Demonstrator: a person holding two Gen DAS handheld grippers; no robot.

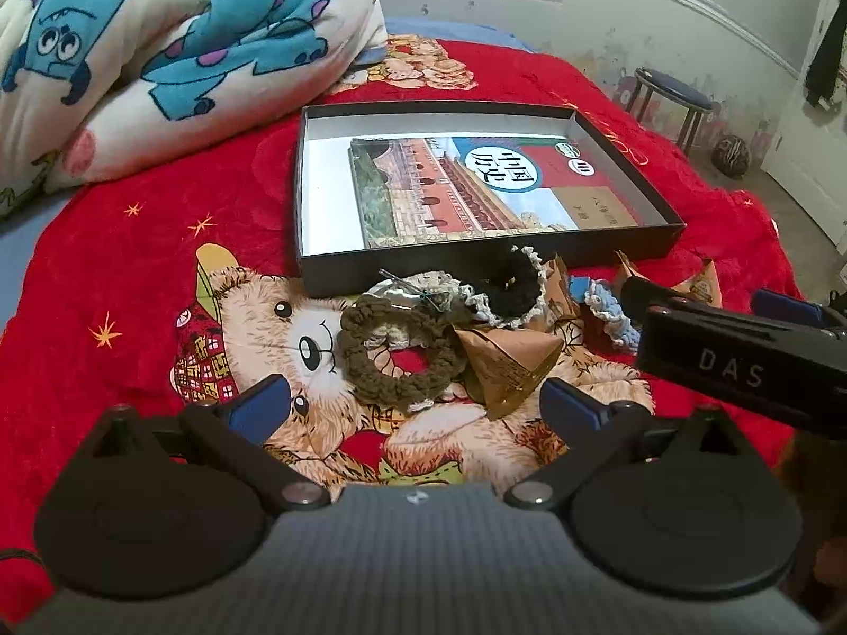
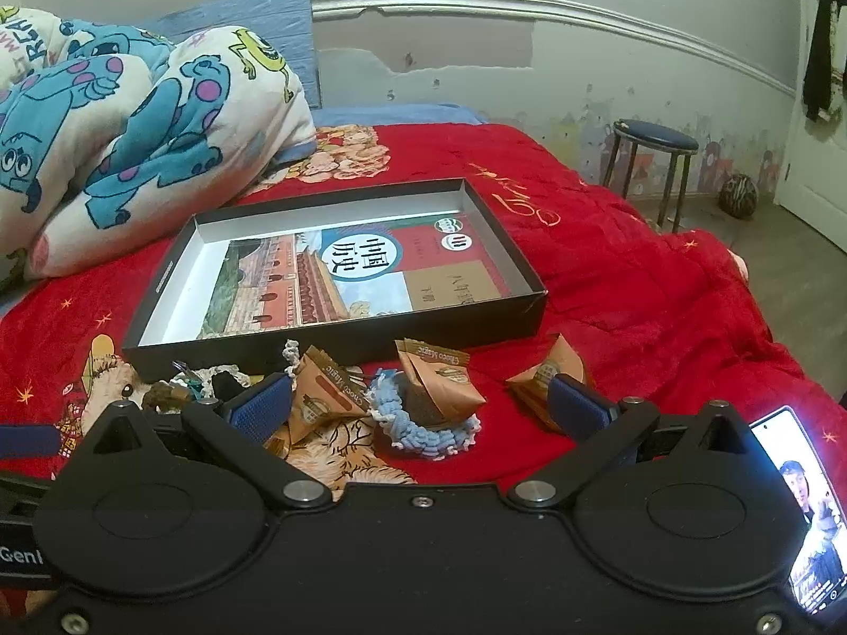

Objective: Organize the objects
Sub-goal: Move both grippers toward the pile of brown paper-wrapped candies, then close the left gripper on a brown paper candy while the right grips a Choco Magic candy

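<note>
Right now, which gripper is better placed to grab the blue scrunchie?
Right. The blue scrunchie lies between the open right gripper's fingers; the left gripper faces the brown scrunchie instead.

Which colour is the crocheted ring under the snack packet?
Light blue crocheted ring; the right wrist view shows it best.
</note>
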